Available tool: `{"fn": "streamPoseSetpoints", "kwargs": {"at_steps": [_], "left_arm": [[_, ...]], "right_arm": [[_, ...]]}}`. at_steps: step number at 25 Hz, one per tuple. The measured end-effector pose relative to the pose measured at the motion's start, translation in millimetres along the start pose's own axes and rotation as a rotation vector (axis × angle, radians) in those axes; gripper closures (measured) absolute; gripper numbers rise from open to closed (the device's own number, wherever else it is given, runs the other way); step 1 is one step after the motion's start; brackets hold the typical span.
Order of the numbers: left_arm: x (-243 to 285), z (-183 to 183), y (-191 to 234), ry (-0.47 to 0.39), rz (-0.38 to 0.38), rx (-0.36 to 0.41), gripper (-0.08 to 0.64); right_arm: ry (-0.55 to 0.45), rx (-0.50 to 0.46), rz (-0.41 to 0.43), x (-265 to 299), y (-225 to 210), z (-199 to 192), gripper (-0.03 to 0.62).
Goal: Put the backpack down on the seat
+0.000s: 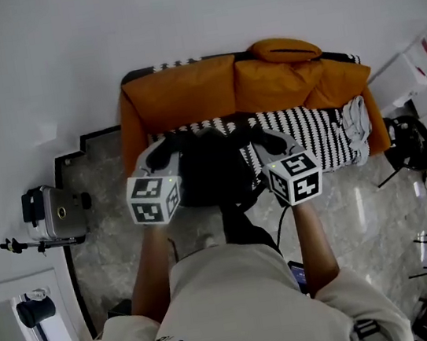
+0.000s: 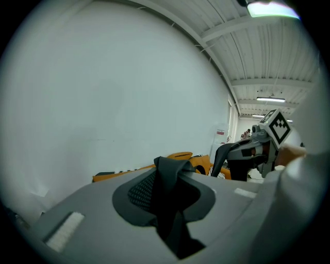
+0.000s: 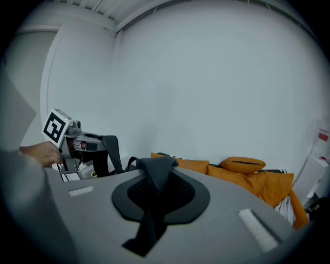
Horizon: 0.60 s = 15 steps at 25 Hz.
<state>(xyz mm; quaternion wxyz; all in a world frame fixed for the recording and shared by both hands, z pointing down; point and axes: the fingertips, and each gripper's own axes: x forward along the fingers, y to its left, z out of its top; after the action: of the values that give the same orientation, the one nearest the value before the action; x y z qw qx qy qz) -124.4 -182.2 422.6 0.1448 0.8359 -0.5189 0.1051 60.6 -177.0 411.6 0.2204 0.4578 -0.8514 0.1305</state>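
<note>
Count: one black backpack (image 1: 213,175), two straps, two grippers, one orange sofa (image 1: 178,91). Left gripper (image 1: 164,151) is clamped on the left strap (image 2: 167,180), right gripper (image 1: 270,141) on the right strap (image 3: 154,180); each jaw pair nearly together with webbing pinched between. Backpack hangs between my grippers over the front edge of the striped seat (image 1: 311,131); contact with it I can't tell. Seat holds one pale cloth (image 1: 358,127) at its right end. My forearms reach forward side by side, grippers tilted slightly down toward the sofa.
</note>
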Motion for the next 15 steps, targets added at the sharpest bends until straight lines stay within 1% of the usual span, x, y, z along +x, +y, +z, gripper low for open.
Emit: {"fn": "streamPoseSetpoints", "kwargs": {"at_steps": [8, 15], "left_arm": [[45, -5, 21, 0.043, 0.037, -0.016, 0.497], [95, -7, 41, 0.083, 0.039, -0.037, 0.497]], "right_arm": [[0.015, -0.009, 0.058, 45, -28, 4, 0.568], [0.064, -0.006, 0.071, 86, -58, 5, 0.568]]}}
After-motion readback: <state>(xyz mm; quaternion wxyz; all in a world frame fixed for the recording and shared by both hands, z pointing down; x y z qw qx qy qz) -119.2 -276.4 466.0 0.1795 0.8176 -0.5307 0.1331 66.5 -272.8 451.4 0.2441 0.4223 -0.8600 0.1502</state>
